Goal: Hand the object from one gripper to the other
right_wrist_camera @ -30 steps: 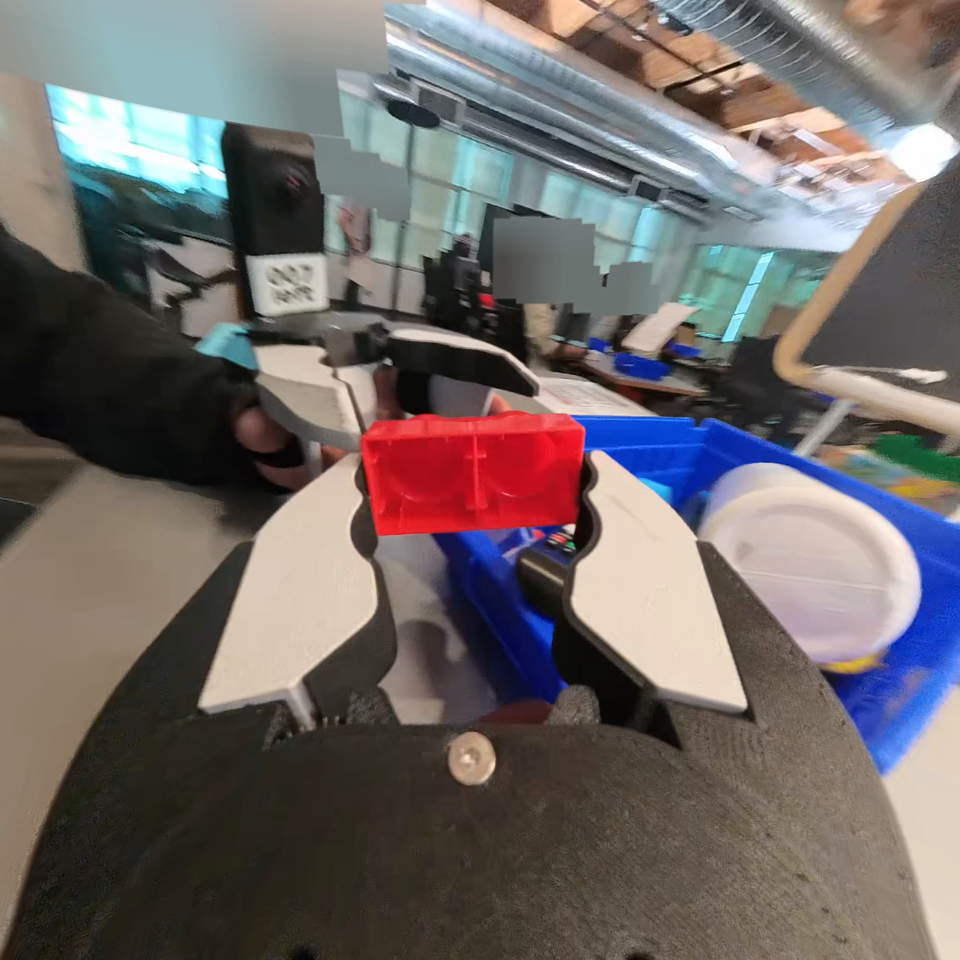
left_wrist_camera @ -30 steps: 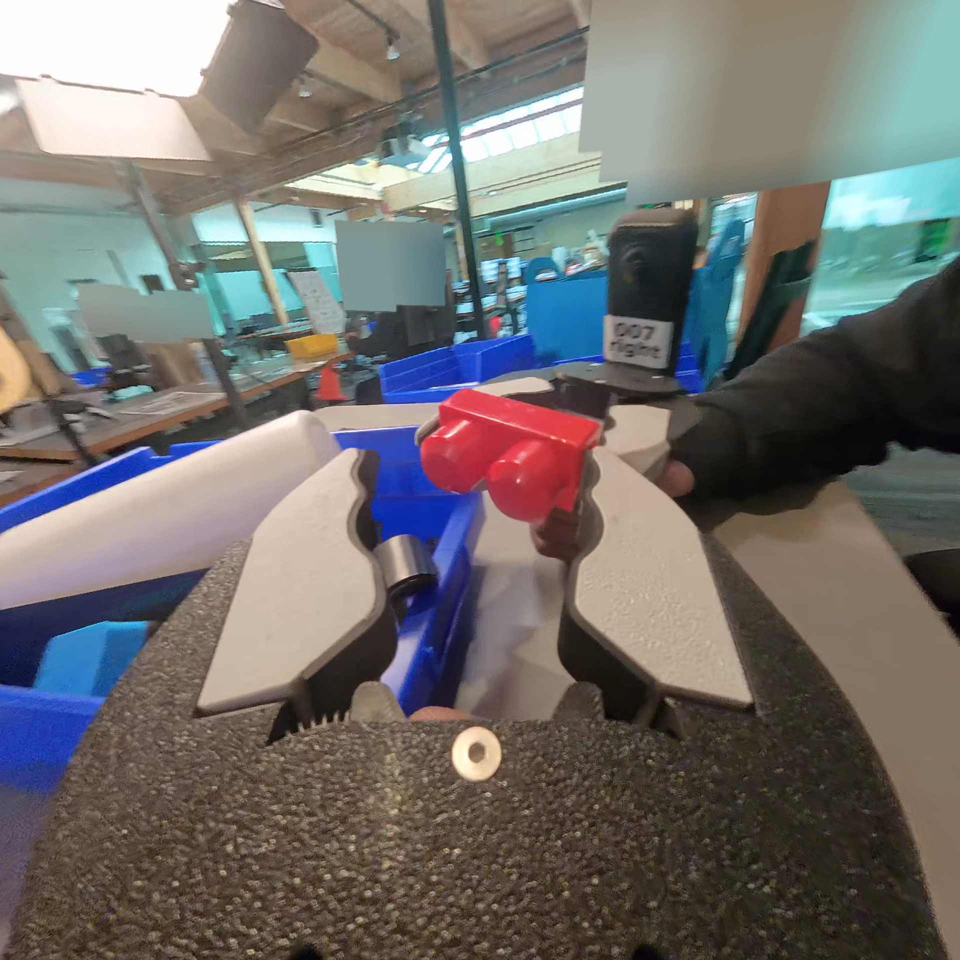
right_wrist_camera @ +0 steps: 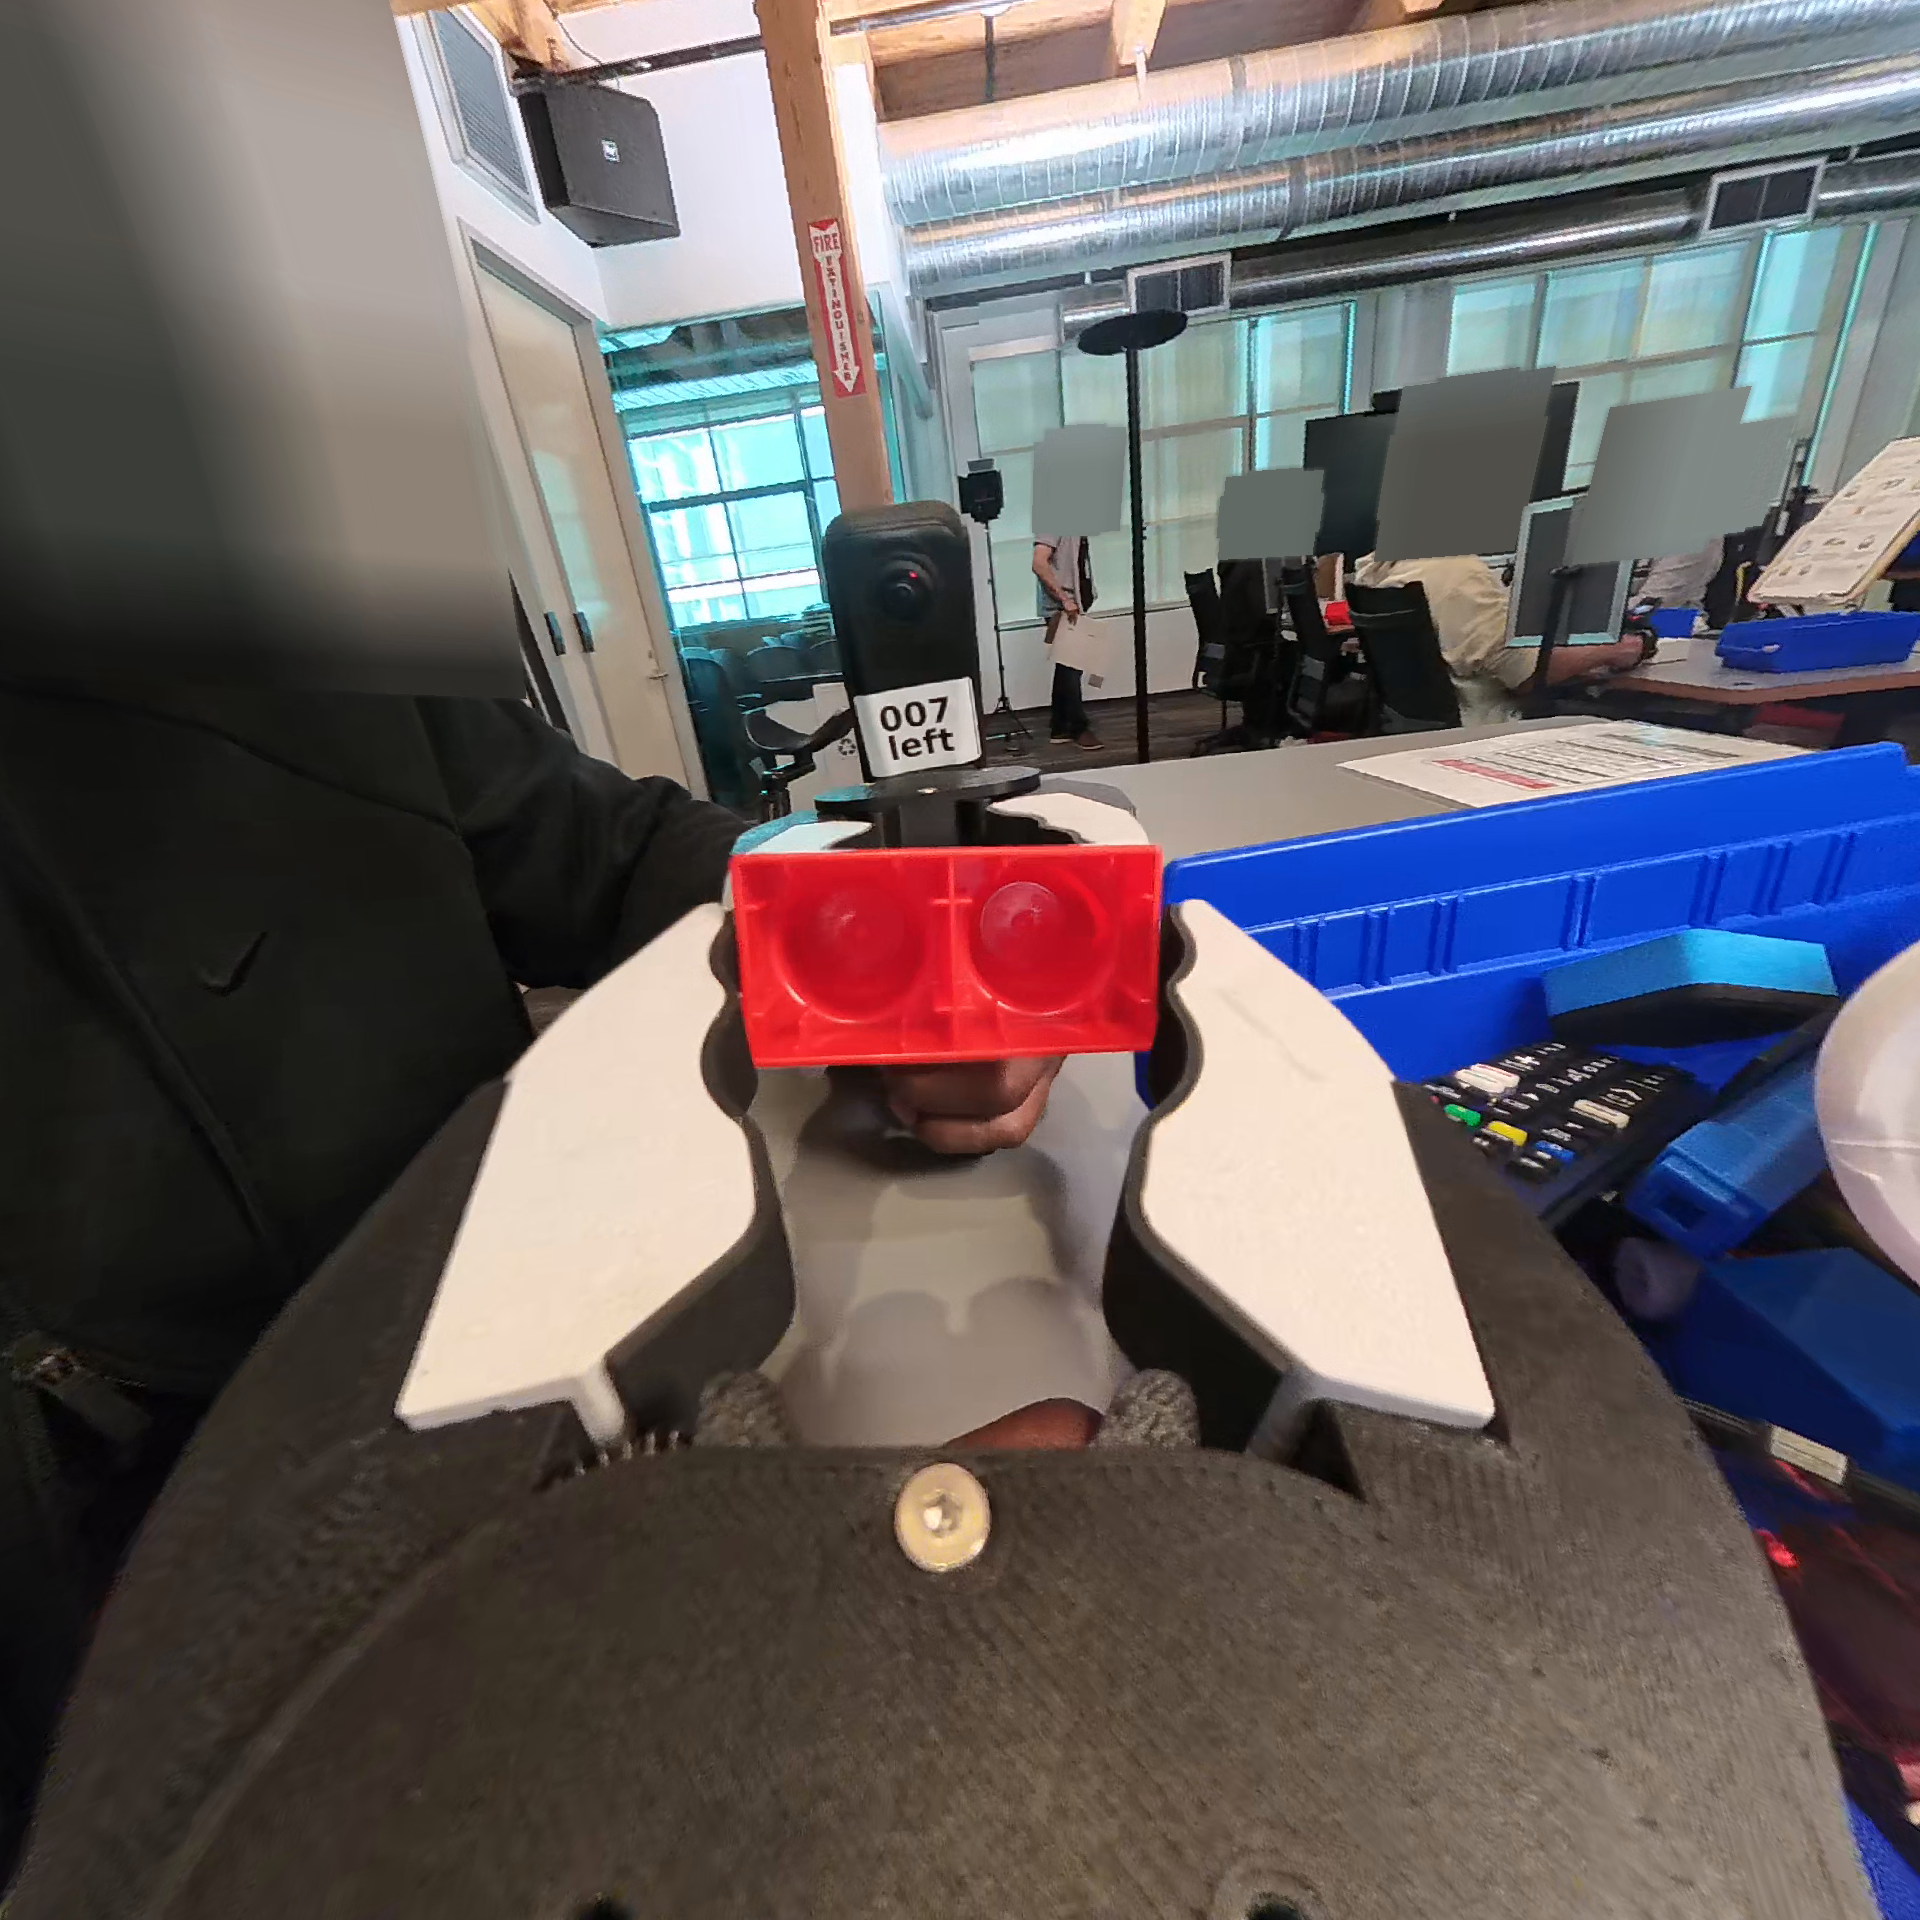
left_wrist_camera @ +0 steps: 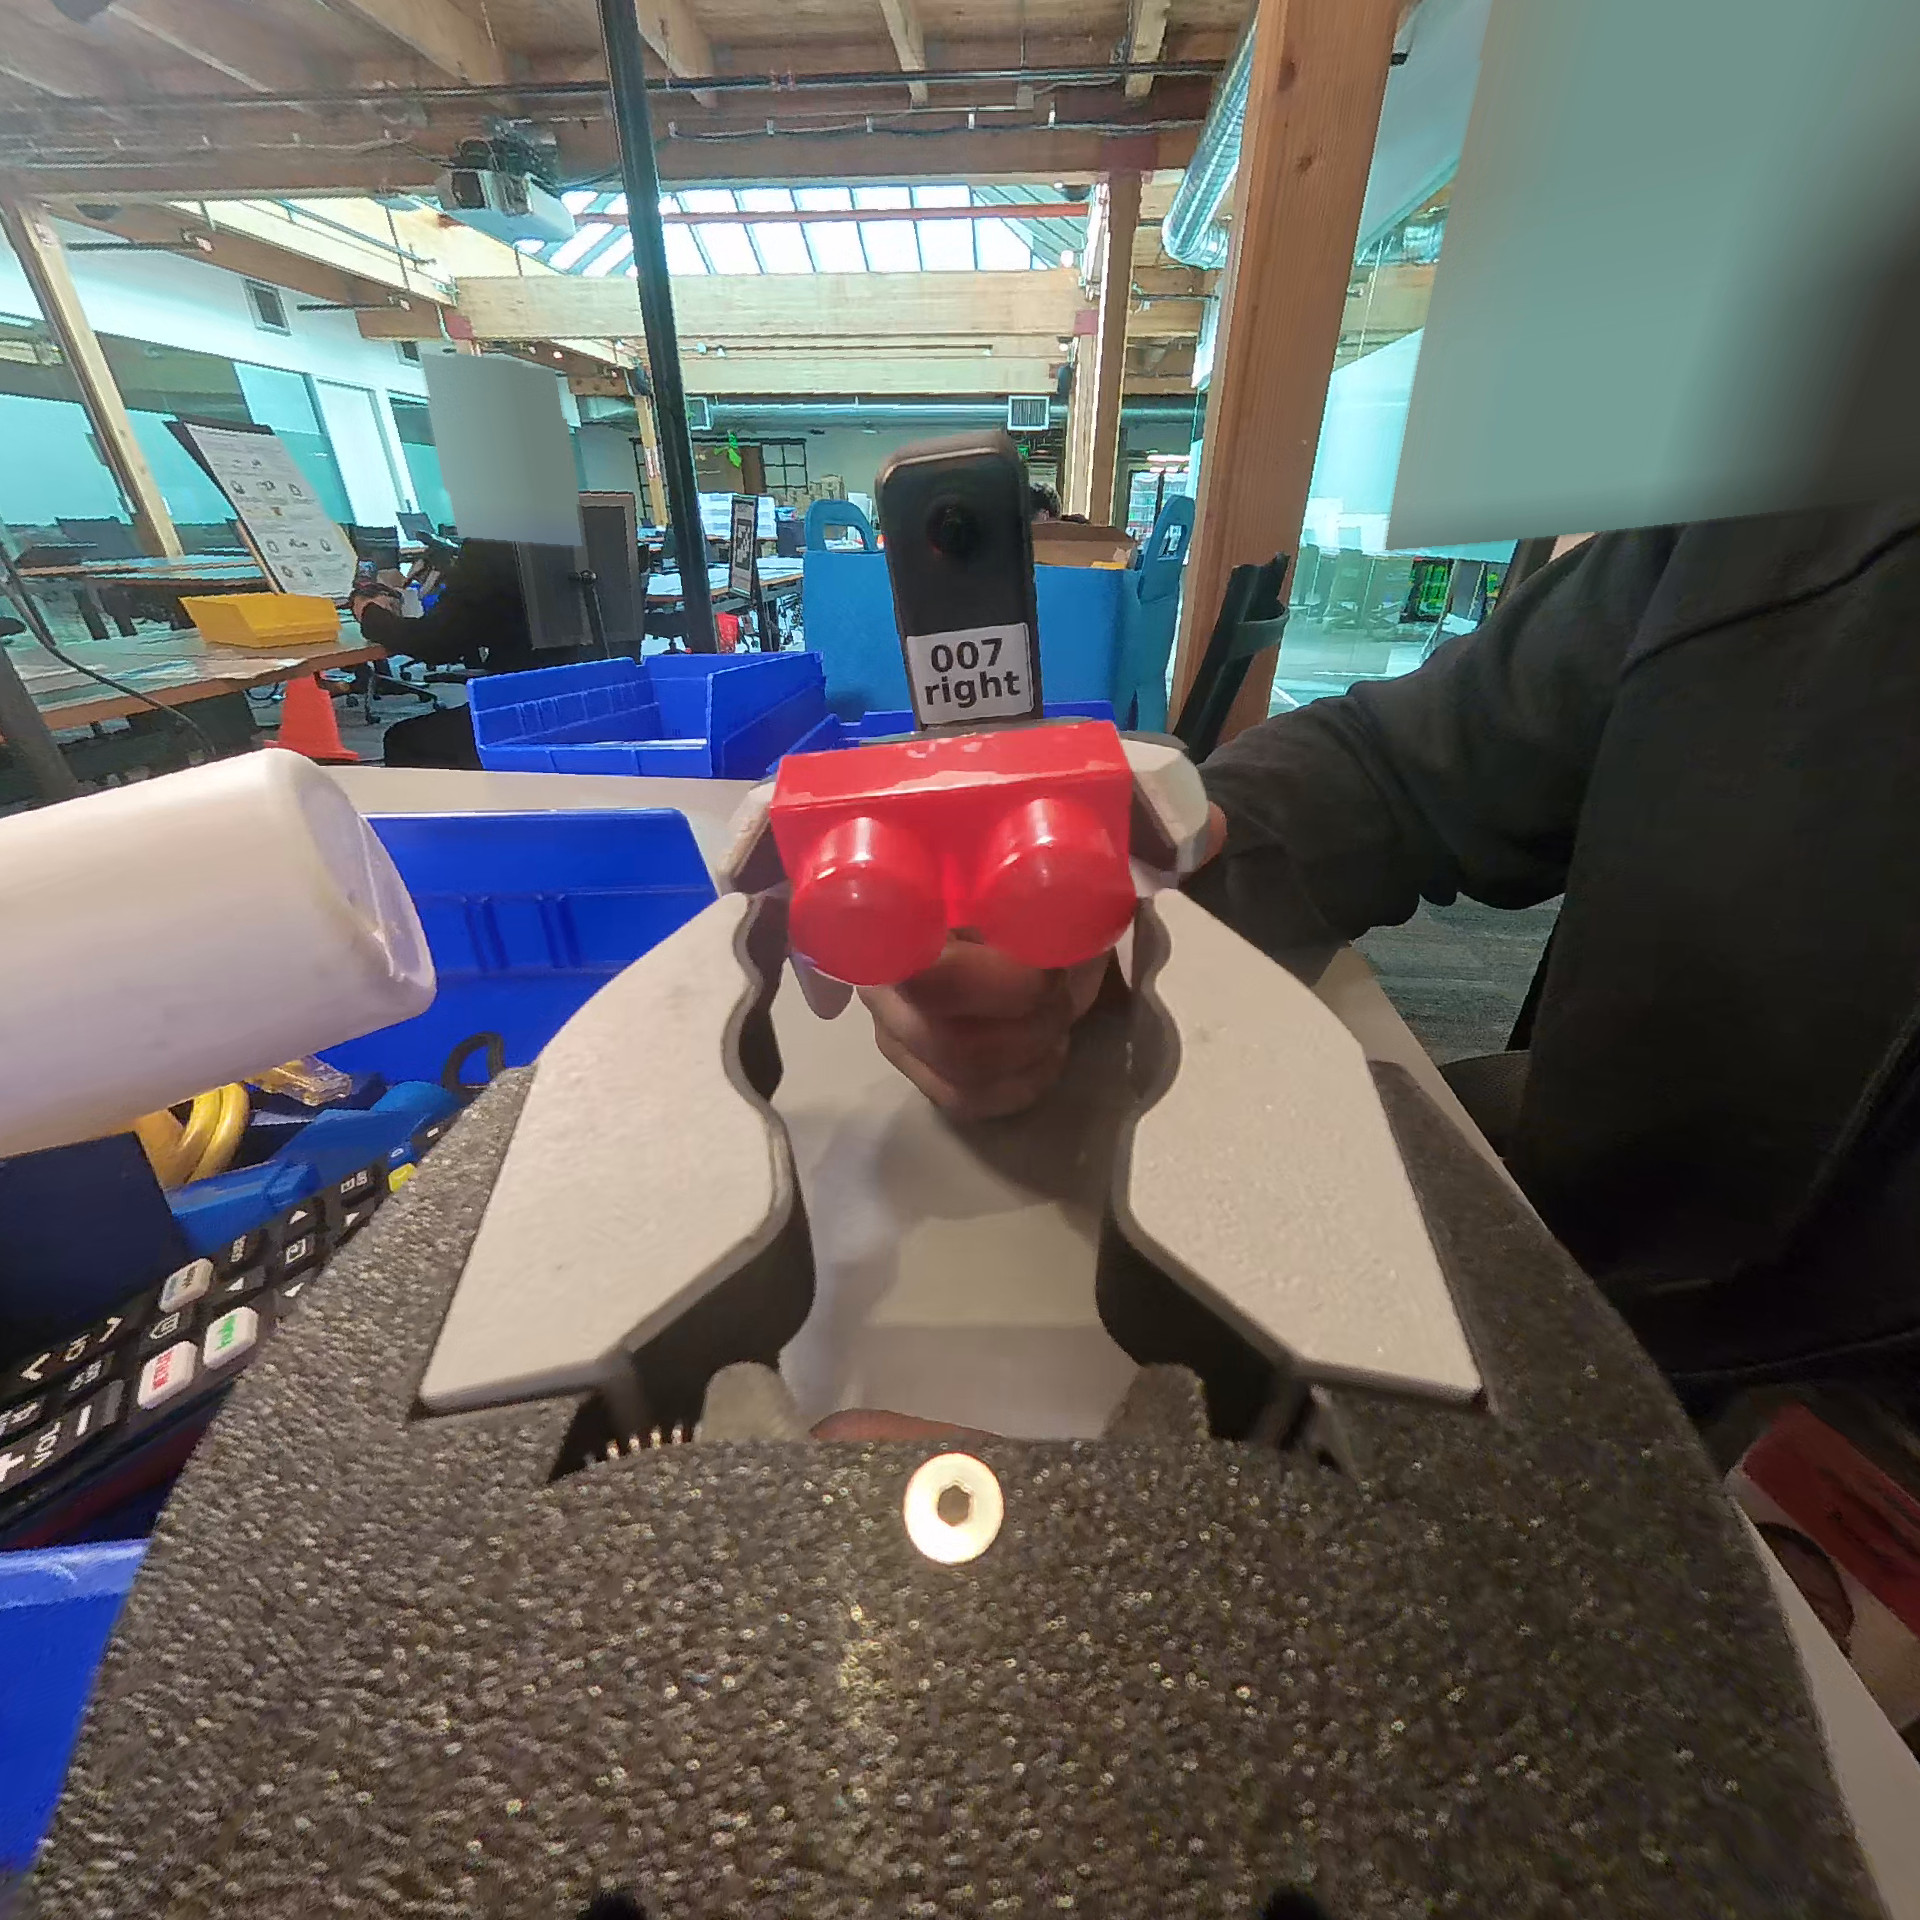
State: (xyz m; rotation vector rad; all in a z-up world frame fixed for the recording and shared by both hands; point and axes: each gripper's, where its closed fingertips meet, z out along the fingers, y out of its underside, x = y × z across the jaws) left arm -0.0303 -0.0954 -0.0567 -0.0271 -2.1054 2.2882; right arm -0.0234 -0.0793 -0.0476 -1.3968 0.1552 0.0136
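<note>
I have the red brick [right_wrist_camera: 945, 956] clamped between my right gripper's [right_wrist_camera: 945, 961] 2 fingertips, its hollow underside facing my right wrist camera and its 2 round studs pointing away toward the left gripper [left_wrist_camera: 951, 930]; the right fingers [right_wrist_camera: 1278, 1174] press flat on the brick's short ends, so the grip looks firm. In my left wrist view the same brick [left_wrist_camera: 951, 847] sits studs-first at the tips of my left fingers [left_wrist_camera: 644, 1143]; those fingers stand about a brick's width apart and flank the 2 studs, but I cannot tell whether they touch the brick or only frame it; the left jaws are neither wide nor closed down. The 2 grippers face each other nose to nose above the grey table [left_wrist_camera: 914, 1226], each with its black camera standing upright behind the brick; a hand [left_wrist_camera: 977, 1039] shows under the brick in both views. To the side is a blue bin [right_wrist_camera: 1558, 894] holding a black remote control [right_wrist_camera: 1548, 1112] and a blue-topped sponge [right_wrist_camera: 1683, 982]; a white cylinder [left_wrist_camera: 187, 935] lies across the bin's edge; the person's dark sleeve [left_wrist_camera: 1455, 769] runs off behind the right gripper.
</note>
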